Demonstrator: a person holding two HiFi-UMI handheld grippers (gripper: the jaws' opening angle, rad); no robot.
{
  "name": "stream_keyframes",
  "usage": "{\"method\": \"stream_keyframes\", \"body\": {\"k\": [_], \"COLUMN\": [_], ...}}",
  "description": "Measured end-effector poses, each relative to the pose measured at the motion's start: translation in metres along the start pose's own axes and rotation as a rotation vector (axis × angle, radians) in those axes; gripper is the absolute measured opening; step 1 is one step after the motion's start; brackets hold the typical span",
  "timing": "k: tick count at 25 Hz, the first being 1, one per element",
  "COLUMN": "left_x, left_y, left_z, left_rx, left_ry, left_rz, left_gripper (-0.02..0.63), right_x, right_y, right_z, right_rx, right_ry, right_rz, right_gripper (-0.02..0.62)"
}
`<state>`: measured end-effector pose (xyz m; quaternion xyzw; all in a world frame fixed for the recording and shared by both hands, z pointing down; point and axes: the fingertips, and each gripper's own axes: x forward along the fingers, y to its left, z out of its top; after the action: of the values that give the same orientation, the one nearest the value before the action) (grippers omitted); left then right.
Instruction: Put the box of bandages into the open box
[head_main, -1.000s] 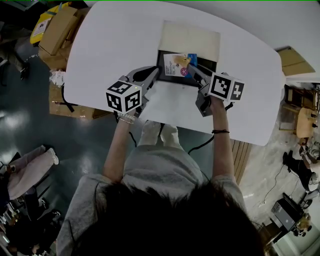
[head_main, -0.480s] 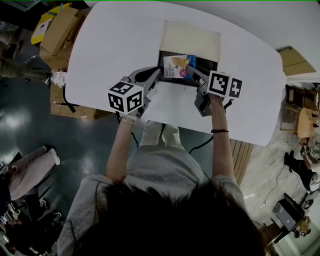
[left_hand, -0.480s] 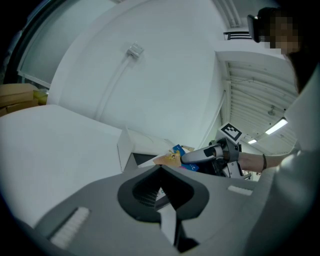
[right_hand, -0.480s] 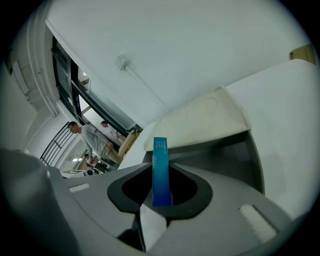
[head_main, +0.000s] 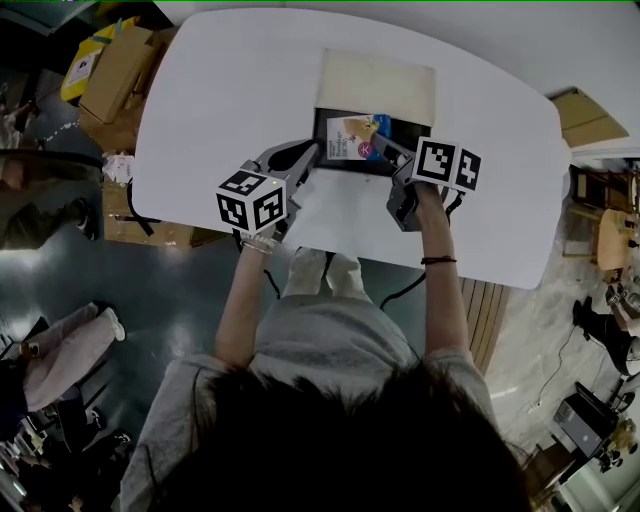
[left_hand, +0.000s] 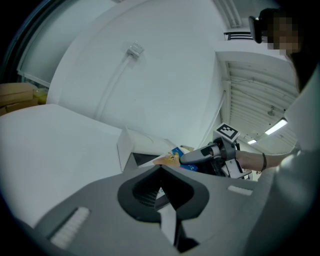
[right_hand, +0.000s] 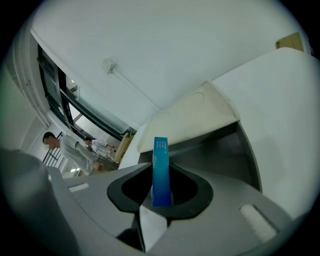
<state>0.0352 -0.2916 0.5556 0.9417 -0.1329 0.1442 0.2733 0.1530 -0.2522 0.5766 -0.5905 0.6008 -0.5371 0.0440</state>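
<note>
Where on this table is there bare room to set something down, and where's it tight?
The table is bare left of the open box out to the edge, and right of it as well. Crowded at the box's near side: left tongs on its edge, right tongs holding the bandage box over it.

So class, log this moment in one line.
right gripper: shut on bandage box | bandage box: over open box | left gripper: at its edge

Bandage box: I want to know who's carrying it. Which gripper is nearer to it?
Right. The right gripper grips the bandage box over the open box. The left gripper seems to pinch the open box's left front edge, just beside the bandage box.
</note>
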Motion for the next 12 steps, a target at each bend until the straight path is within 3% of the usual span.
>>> {"method": "stream_keyframes", "body": {"k": [12], "left_x": [0.001], "left_y": [0.001], "left_z": [0.005], "left_rx": [0.005], "left_ry": [-0.002], "left_rz": [-0.002], "left_gripper": [-0.006], "right_x": [0.001], "right_y": [-0.014], "right_z": [-0.004], "right_rx": [0.066], "right_ry": [0.059], "right_rz": [-0.076], "right_gripper": [0.129]}}
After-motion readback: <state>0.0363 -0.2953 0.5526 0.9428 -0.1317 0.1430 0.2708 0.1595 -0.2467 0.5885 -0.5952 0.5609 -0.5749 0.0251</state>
